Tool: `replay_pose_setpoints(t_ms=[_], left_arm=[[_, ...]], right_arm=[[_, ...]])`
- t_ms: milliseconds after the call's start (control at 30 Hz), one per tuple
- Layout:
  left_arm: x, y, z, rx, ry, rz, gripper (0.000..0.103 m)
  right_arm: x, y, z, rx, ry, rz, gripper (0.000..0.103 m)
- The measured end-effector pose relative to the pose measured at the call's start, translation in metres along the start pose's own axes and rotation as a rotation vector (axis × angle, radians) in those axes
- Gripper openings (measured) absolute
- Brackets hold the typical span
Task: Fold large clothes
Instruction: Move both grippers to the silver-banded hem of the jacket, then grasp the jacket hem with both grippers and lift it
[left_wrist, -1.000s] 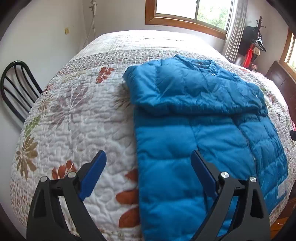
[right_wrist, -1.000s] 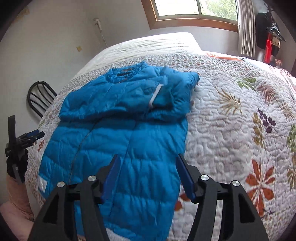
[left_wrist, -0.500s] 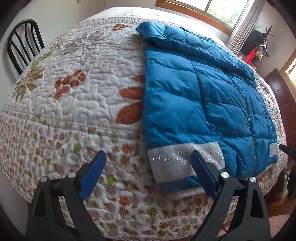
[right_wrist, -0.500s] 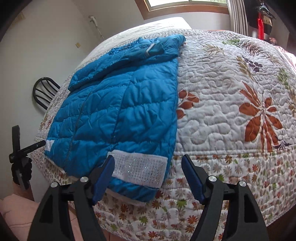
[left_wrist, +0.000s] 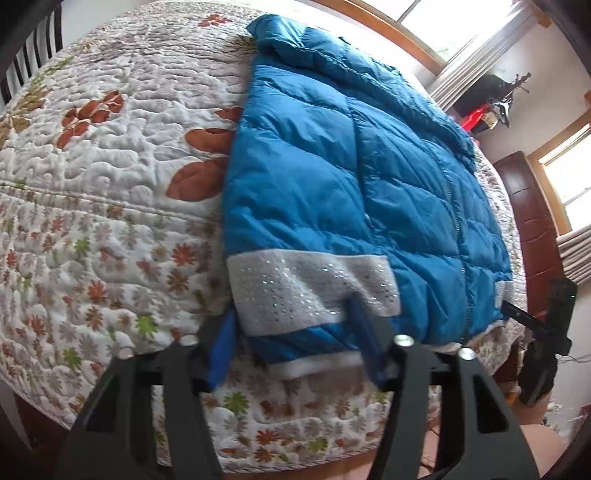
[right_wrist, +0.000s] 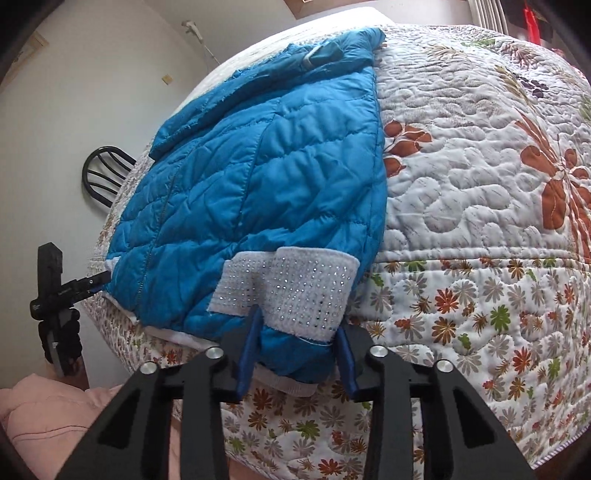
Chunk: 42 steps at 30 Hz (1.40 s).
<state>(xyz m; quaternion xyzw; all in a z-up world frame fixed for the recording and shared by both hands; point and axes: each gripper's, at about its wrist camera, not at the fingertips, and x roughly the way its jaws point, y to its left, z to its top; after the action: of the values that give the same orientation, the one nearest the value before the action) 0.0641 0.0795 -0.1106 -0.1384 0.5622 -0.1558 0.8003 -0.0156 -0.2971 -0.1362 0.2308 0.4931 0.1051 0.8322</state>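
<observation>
I see one blue quilted jacket (left_wrist: 351, 177) lying flat on the floral quilt (left_wrist: 110, 184), hem hanging over the near bed edge toward me. Both grippers are at that hem, one at each corner.

Left gripper (left_wrist: 293, 332) — jaws closing, with the hem corner and its white sparkly band (left_wrist: 310, 288) between the blue pads. The right-hand pad is dug into the band; the left-hand pad sits at the jacket's side edge. I can't confirm both pads are pressing yet.

Right gripper (right_wrist: 297, 341) — jaws closing too, narrower gap, the opposite hem corner bunched between the pads, and the sparkly band (right_wrist: 295, 291) is creased just above the left-hand pad. It looks clamped on fabric.

View differences: the left wrist view shows a window (left_wrist: 443, 26) with curtain, a dark wooden door (left_wrist: 532, 221) and the right gripper's tip at the far hem corner. The right wrist view shows a black chair (right_wrist: 105, 173) by the wall, the left gripper seen side-on at far left, and pink fabric (right_wrist: 44, 417) at bottom left.

Count: one jacket, two sparkly bands, two grippers, one chair.
</observation>
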Motion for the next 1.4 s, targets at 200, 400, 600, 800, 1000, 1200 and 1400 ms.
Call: replay_pose_setpoints(t_ms=[200, 400, 600, 800, 1000, 1200, 1400], left_arm=[[-0.017, -0.009, -0.001, 0.012, -0.08, -0.023, 0.015], [-0.055, -0.023, 0.008, 0.07, -0.192, -0.091, 0.012], [-0.083, -0.036, 0.043, 0.119, -0.297, -0.167, 0.012], [-0.097, -0.058, 0.105, 0.157, -0.382, -0.199, 0.012], [-0.087, -0.068, 0.184, 0.13, -0.387, -0.242, 0.012], [-0.053, -0.074, 0.267, 0.076, -0.379, -0.25, 0.013], [0.003, -0.071, 0.337, 0.017, -0.342, -0.213, 0.013]], right_arm=[[-0.019, 0.002, 0.002, -0.003, -0.072, 0.061, 0.011], [-0.053, 0.015, 0.014, -0.06, -0.184, 0.097, 0.01], [-0.083, 0.037, 0.052, -0.15, -0.263, 0.089, 0.009], [-0.104, 0.049, 0.12, -0.175, -0.302, 0.119, 0.009], [-0.096, 0.038, 0.207, -0.085, -0.253, 0.165, 0.01], [-0.067, 0.02, 0.289, 0.018, -0.204, 0.174, 0.01], [-0.02, -0.008, 0.352, 0.105, -0.141, 0.165, 0.01]])
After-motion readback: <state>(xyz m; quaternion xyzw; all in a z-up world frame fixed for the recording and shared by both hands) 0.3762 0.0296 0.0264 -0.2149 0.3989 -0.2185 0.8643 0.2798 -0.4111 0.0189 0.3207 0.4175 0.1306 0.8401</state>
